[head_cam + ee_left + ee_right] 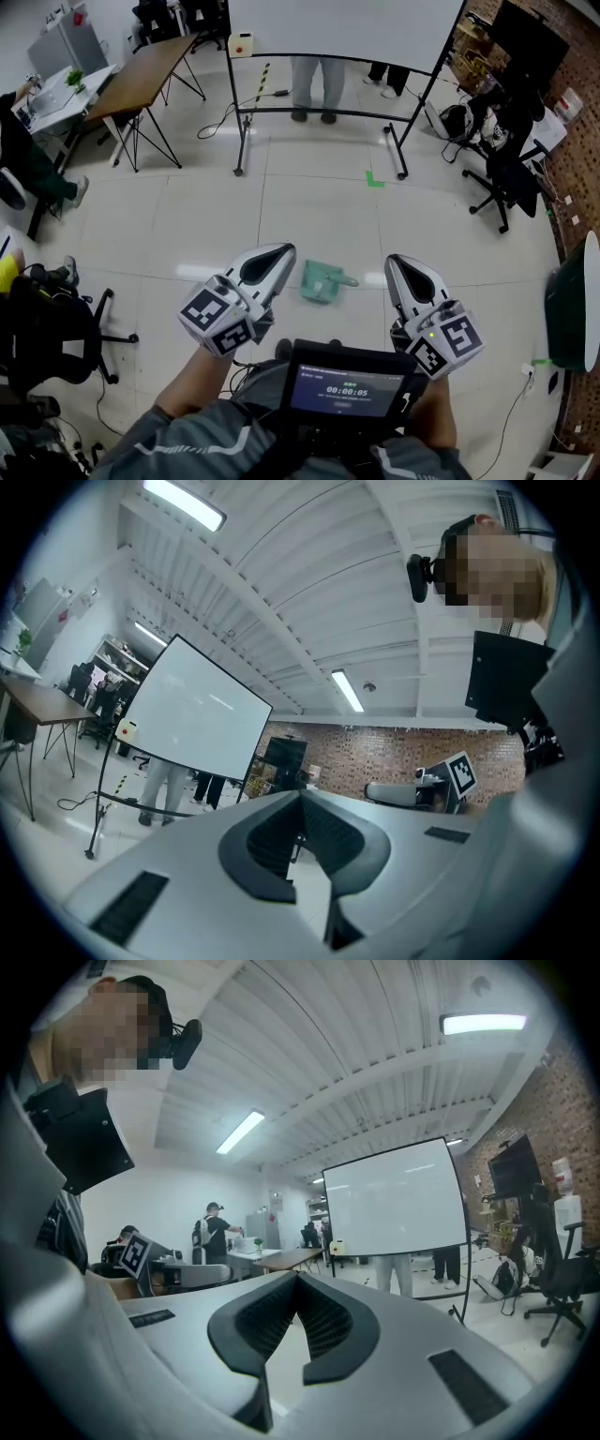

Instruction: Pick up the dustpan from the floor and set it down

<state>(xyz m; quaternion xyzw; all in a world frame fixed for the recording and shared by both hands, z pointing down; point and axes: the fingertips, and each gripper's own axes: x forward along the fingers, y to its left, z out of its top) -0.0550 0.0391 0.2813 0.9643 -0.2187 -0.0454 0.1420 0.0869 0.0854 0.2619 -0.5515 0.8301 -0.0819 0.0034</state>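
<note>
A teal dustpan (323,280) lies flat on the pale tiled floor, its short handle pointing right. In the head view it shows between my two grippers, far below them. My left gripper (278,251) is held level to its left, fingertips together, nothing between them. My right gripper (397,262) is held level to its right, also shut and empty. In the left gripper view the left gripper (300,795) looks out across the room with tips meeting. The right gripper (295,1277) looks the same in its own view. Neither gripper view shows the dustpan.
A whiteboard on a wheeled stand (337,28) stands ahead, with a person's legs (314,89) behind it. A wooden table (141,70) is at the far left, office chairs at the right (506,178) and near left (56,323). A dark tub (572,309) sits at the right edge.
</note>
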